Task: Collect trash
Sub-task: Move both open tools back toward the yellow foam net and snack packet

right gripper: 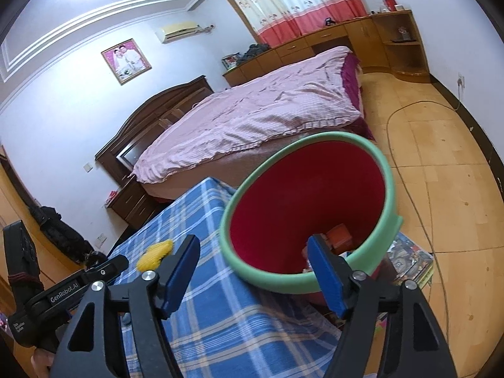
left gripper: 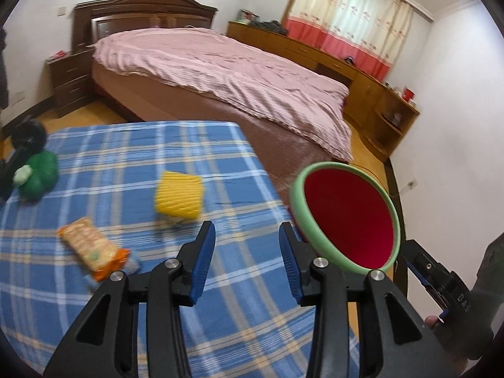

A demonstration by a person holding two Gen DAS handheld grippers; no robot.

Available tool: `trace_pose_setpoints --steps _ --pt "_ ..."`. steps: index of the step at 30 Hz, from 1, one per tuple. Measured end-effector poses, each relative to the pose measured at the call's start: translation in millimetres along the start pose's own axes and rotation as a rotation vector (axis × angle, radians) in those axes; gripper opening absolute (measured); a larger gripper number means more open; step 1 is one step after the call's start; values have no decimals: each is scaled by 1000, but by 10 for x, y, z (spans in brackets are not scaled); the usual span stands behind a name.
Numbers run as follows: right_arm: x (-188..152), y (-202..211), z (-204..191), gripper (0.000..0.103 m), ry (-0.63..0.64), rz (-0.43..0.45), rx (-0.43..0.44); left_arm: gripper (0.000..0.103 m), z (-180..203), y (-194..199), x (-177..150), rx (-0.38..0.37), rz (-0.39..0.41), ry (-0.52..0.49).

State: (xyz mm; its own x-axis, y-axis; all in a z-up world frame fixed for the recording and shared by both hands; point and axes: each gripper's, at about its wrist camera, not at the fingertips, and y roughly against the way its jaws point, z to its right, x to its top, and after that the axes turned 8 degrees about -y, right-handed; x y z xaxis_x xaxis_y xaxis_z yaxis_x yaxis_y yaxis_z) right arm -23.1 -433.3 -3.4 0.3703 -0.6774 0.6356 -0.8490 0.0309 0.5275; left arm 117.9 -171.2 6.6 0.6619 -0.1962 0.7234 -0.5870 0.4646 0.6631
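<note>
A red bin with a green rim [left gripper: 349, 220] stands tilted beside the right edge of a table under a blue plaid cloth [left gripper: 94, 299]. It also shows in the right wrist view [right gripper: 302, 204], with some trash at its bottom. On the cloth lie a yellow ribbed piece [left gripper: 179, 196], an orange snack wrapper [left gripper: 91, 245] and a green crumpled lump [left gripper: 39, 170]. My left gripper [left gripper: 247, 249] is open and empty above the cloth. My right gripper [right gripper: 252, 271] is open, its right finger [right gripper: 326, 280] over the bin's near rim.
A bed with a pink cover [left gripper: 220, 72] lies beyond the table. A dark nightstand [left gripper: 67, 78] and wooden cabinets [left gripper: 362, 72] line the walls. Magazines [right gripper: 406, 261] and a cable [right gripper: 409, 189] lie on the tiled floor by the bin.
</note>
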Motion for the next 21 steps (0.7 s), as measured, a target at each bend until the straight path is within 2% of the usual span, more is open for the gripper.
trace_pose_setpoints --steps 21 --pt "-395 -158 -671 83 114 -102 63 49 -976 460 -295 166 39 209"
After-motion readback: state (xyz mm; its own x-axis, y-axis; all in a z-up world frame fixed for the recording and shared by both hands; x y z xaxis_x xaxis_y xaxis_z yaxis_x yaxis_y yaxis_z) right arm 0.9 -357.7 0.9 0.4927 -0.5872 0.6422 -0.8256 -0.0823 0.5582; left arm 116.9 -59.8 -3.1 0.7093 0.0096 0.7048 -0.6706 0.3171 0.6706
